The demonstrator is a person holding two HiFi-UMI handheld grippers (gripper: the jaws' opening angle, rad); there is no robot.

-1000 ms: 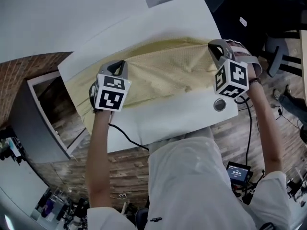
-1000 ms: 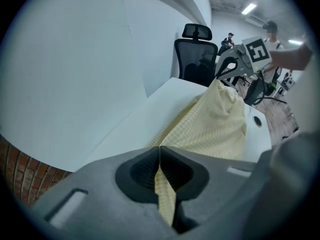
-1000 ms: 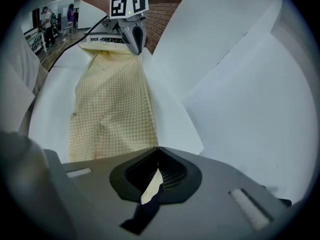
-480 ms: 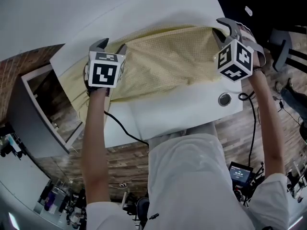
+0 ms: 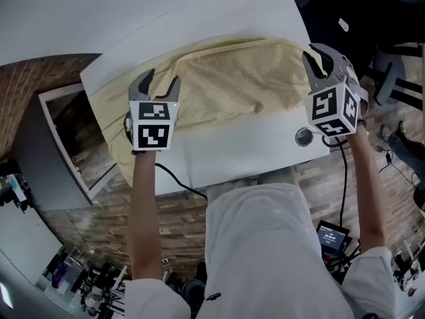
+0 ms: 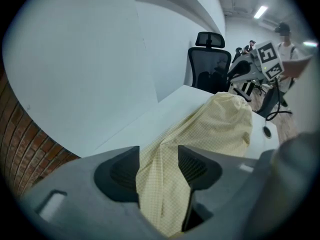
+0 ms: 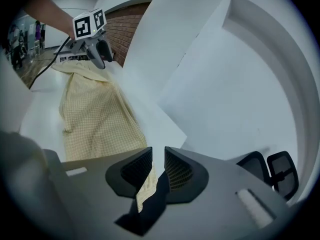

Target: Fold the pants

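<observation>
Head view looks down on a white bench (image 5: 232,153) with the pale yellow checked pants (image 5: 232,85) lying across it, from the left edge to the right edge. The cloth is bunched and wrinkled, not flat. Its thin left part runs along the left edge toward the near left corner, and the wider part fills the middle of the bench.

At the left, the left tool (image 5: 161,82) hangs over the left part of the pants and points down at them. Its jaws have just been opening and stand wide apart. In the left gripper view a raised fold of the yellow cloth shows in the gap between them, but the pads do not press on it. Farther along in this view the pants stretch toward the far end of the bench, and a black office chair (image 6: 209,59) stands beyond the bench.

At the right, the right tool (image 5: 319,57) is at the right end of the pants, close to the right edge of the bench. Its jaws have just been closing, and only a narrow gap stays between them. In the right gripper view a small corner of the cloth shows low in this gap, and the pads are not clamped on it. A round metal hole (image 5: 304,137) sits in the bench near the near right corner, just beside this tool's marker cube.
</observation>
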